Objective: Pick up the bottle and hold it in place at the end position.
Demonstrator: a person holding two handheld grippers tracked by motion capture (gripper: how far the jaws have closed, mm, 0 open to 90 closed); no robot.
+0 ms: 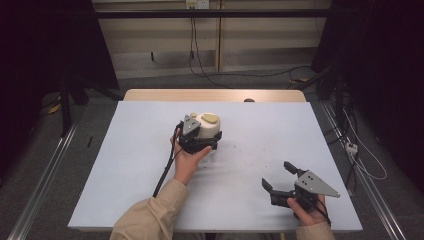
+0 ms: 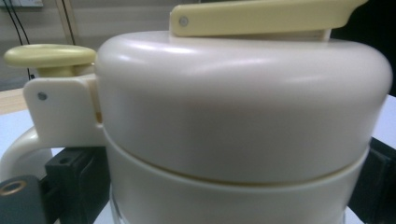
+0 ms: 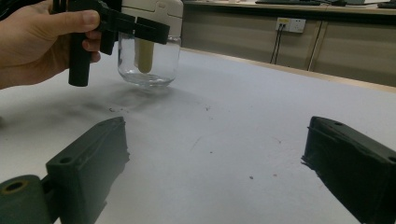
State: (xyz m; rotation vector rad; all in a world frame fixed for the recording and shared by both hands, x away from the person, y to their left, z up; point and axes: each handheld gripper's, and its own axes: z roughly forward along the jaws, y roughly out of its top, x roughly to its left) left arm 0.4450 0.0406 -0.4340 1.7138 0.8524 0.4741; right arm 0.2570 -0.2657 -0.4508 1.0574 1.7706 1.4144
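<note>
Jar (image 1: 207, 127) first, since it sits left of centre on my table (image 1: 125, 165): a clear glass body under a cream lid, with a yellow lever (image 2: 261, 16) across the top and a yellow knob (image 2: 49, 56) over the cream handle (image 2: 56, 121). My left gripper (image 1: 200, 142) is pinched around it just under the lid; in the left gripper view I see a black jaw on either side of the cream collar, pressed against it. From the right gripper view I can see the glass base standing on the table, a pale tube hanging inside it, and my left hand (image 3: 39, 44) wrapped round the black tool. Dark smudges and specks mark the white surface near the jar. Further right and nearer to me, my right gripper (image 1: 279, 177) is well apart from the jar, its jaws spread wide with bare table between them. My right hand (image 1: 310, 210) holds it low, near the table's front edge.
</note>
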